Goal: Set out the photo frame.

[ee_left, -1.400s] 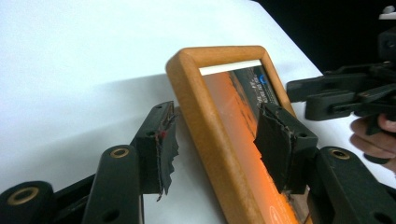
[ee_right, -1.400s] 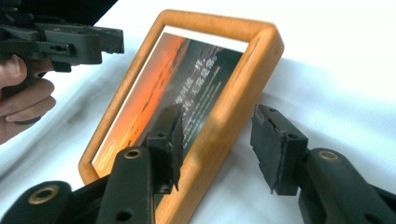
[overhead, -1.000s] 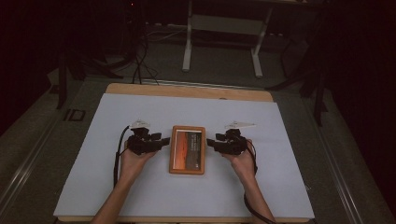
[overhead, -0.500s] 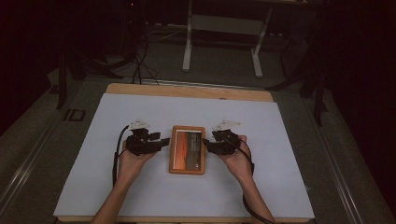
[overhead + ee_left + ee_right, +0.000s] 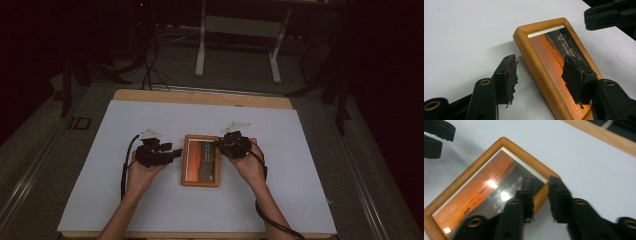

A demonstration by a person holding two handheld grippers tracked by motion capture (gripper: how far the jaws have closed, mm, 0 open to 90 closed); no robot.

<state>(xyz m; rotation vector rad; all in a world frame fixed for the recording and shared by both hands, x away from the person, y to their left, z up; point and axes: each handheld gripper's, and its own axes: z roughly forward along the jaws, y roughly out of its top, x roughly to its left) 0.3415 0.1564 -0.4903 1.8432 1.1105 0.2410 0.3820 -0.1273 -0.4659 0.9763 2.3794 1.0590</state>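
Where the white sheet (image 5: 150, 200) covers the wooden table (image 5: 200, 97), picture frame (image 5: 201, 160) flat near the middle, wood border, orange sunset print under glass. Left gripper (image 5: 170, 155) at the frame's left long edge, held in the left hand (image 5: 142, 172); jaws wide apart in the left gripper view, one pad (image 5: 509, 77) over bare sheet just outside the border, the other over the glass, straddling the wooden edge (image 5: 539, 75) without clamping it. Right gripper (image 5: 222, 144) at the frame's upper right corner, in the right hand (image 5: 250, 167); jaws partly open in the right gripper view, one over the glass, one outside the border, the frame's edge (image 5: 541, 195) between them. Contact with the wood: cannot tell. Black cable (image 5: 123, 170) trailing back beside the left forearm.
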